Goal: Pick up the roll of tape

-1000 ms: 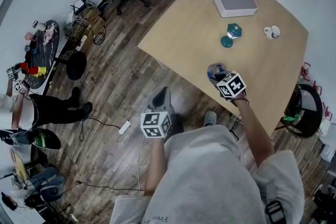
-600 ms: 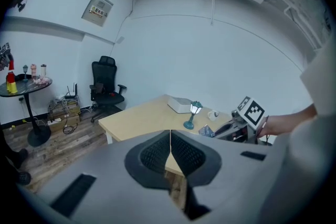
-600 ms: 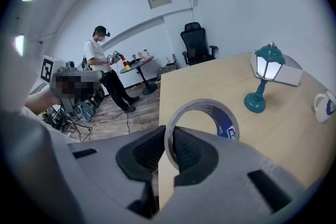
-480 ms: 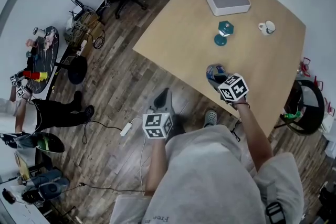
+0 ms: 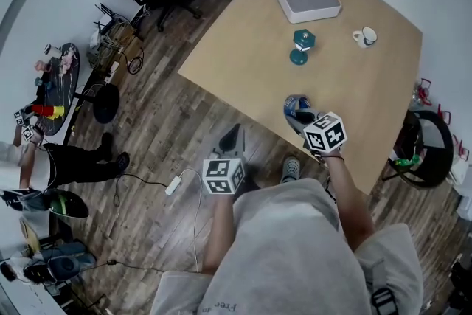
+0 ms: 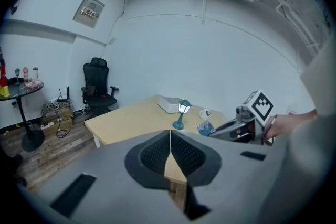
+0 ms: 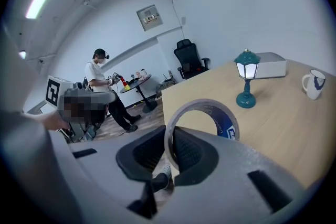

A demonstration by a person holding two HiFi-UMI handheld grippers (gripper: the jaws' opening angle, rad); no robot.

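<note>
While upright, tape point(image 7: 227, 124) between fingers point(image 7: 192, 150).

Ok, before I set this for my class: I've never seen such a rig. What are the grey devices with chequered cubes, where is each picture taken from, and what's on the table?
There is no robot: a person holds a two-jaw gripper in each hand, and the marker cubes are part of them. One picture looks steeply down from a camera on the person's head; the other two come from cameras riding on each gripper, looking along its jaws. The left gripper is shut and empty, over the floor beside the table. The right gripper pinches the wall of the roll of tape near the table's edge. On the table stand a white box, a small teal lamp and a mug.
</note>
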